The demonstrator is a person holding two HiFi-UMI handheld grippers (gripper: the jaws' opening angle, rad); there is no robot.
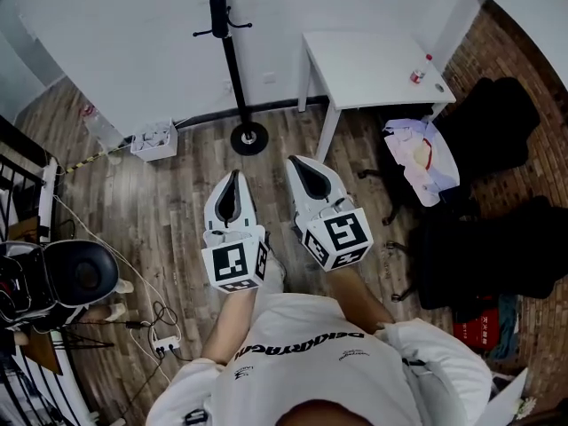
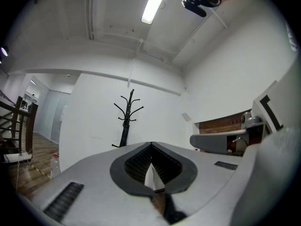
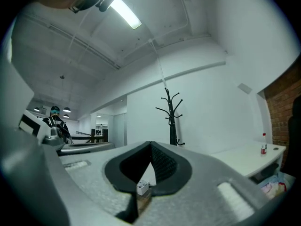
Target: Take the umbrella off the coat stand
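The coat stand stands on its round base against the white wall, and everything else is placed from it. A dark thickening runs along the upper part of its pole; whether that is the umbrella cannot be told from any view. The left gripper and the right gripper are held side by side over the wooden floor, just short of the stand's base, both pointing toward it and well apart from its pole. Each is clenched with nothing in it: in the left gripper view the jaws meet at the tip, with the stand rising beyond them, and the right gripper view shows the same, with the stand slightly to the right. To the right of the stand is a white worktop carrying a small red-capped bottle; to its left a white box sits at the wall's foot.
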